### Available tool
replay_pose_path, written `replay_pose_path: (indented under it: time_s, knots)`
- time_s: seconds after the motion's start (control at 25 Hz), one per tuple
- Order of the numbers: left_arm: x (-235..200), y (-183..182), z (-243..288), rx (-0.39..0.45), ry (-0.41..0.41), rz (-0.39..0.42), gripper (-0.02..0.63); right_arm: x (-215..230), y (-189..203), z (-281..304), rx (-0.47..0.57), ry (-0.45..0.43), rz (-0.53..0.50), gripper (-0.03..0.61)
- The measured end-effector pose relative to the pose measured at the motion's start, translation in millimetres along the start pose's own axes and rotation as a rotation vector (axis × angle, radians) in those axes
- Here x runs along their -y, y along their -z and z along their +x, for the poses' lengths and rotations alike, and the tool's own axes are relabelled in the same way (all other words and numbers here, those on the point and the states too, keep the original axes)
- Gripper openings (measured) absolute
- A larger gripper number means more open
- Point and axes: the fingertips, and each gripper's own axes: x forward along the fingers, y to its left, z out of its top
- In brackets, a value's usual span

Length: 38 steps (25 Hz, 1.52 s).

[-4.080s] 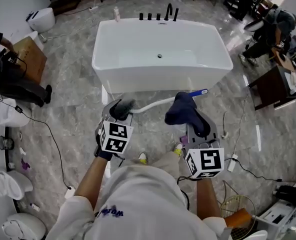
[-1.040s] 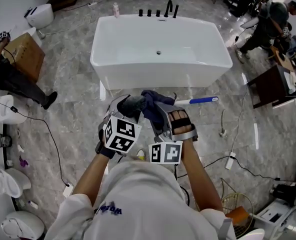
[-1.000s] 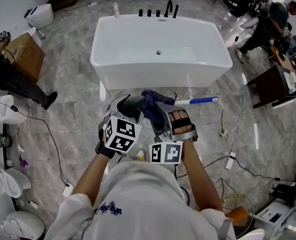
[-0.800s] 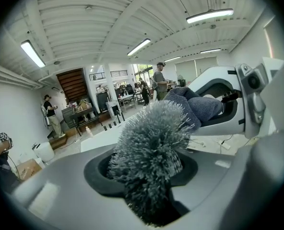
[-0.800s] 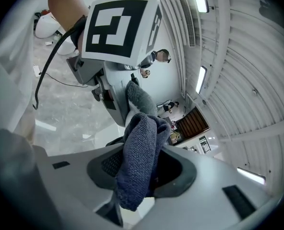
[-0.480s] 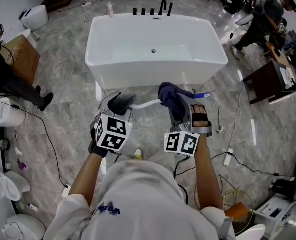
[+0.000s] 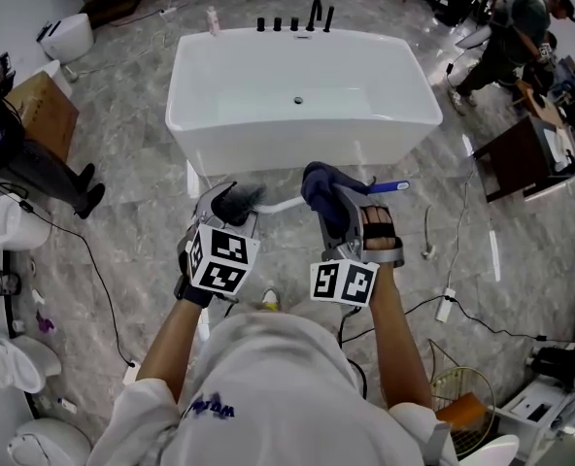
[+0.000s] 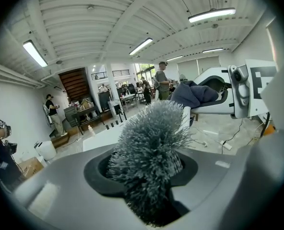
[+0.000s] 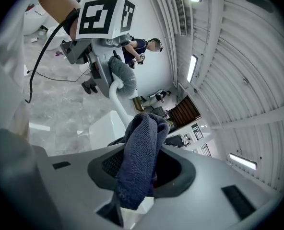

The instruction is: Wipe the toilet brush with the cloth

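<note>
Now, item by item. The brush (image 7: 268, 205): held level across the lower centre of the head view, in front of the tub (image 7: 297, 153); grey bristle head at the left, white shaft running right, blue tip poking out past the cloth (image 7: 324, 184). The left gripper (image 7: 231, 208): jaws closed on the bristle head itself, which fills the gap in the left gripper view. The right gripper (image 7: 328, 202): jaws pinched on the cloth, a dark blue bundle bulging out above them. The bundle sits over the shaft right of centre, between head and blue tip, and seems to touch it, though the contact is hidden under the fabric. Step in hand, by my reckoning: wiping along the shaft. To do it well: a firm left grip, so the brush cannot swivel on its soft bristles; cloth pressed around the shaft, not merely beside it; strokes along its length, out to the blue tip and back toward the head; right jaws tight enough that the cloth does not drag loose. Risk: the bristles yield and the shaft dips away from the cloth.
</note>
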Motion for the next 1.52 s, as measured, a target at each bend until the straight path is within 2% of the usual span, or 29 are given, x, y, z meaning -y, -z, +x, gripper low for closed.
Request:
replay_pose_path:
  time_s: [0.24, 0.6, 0.8, 1.24, 1.52]
  knots:
    - [9, -4, 4, 0.000, 0.012, 0.009, 0.183, -19, -30, 1, 0.054, -0.029, -0.026, 0.144]
    - [10, -1, 4, 0.001, 0.013, 0.005, 0.183, -29, -41, -1, 0.074, -0.042, -0.032, 0.149]
    - [6, 3, 3, -0.004, 0.000, 0.021, 0.183, -26, -22, 4, 0.028, -0.037, -0.049, 0.152]
    - [-16, 10, -4, 0.000, -0.025, -0.019, 0.183, 14, 49, 2, -0.113, 0.051, 0.004, 0.130]
    - [-12, 10, -1, 0.000, -0.026, -0.029, 0.183, 9, 36, -1, -0.088, 0.037, 0.041, 0.135]
